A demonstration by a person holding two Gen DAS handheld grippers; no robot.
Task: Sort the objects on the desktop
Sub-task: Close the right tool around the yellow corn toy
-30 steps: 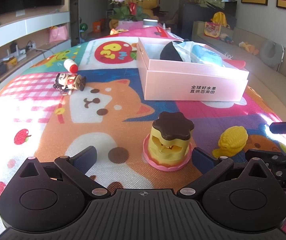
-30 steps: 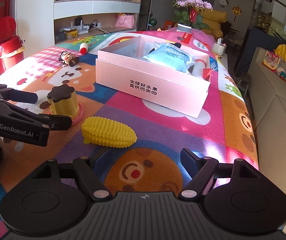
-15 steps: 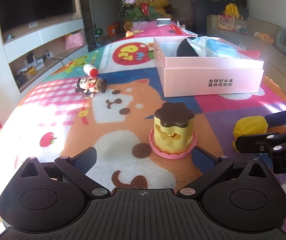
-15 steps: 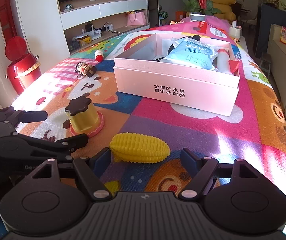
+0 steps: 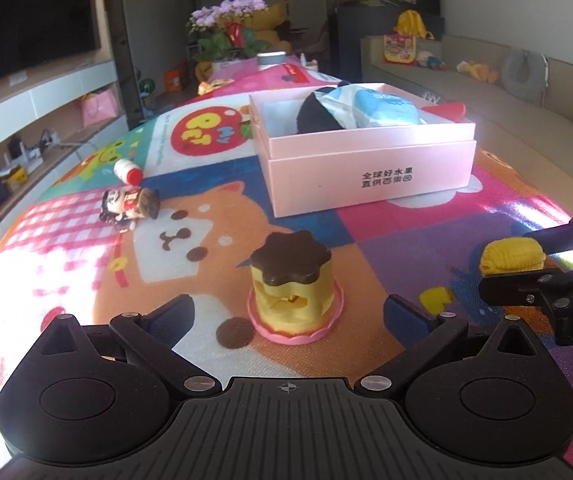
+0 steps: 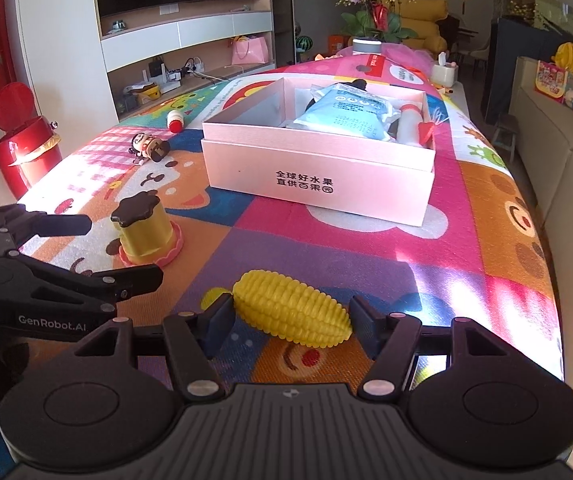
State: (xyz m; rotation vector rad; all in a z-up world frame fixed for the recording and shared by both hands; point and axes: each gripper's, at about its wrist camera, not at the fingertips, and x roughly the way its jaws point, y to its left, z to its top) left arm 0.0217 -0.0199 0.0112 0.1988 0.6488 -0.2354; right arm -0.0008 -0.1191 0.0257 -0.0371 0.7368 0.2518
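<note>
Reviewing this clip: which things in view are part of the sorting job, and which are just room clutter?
Part of the job:
- toy corn, between the closing right gripper
- pudding toy, in front of the left gripper
- figurine
- small red-capped bottle
- pink box, already holding items

Just lying about:
- red bin
- flower pot
- pink bag

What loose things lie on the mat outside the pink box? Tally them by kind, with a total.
Toy corn: 1
Pudding toy: 1
Doll figure: 1
Small bottle with red cap: 1
Total: 4
</note>
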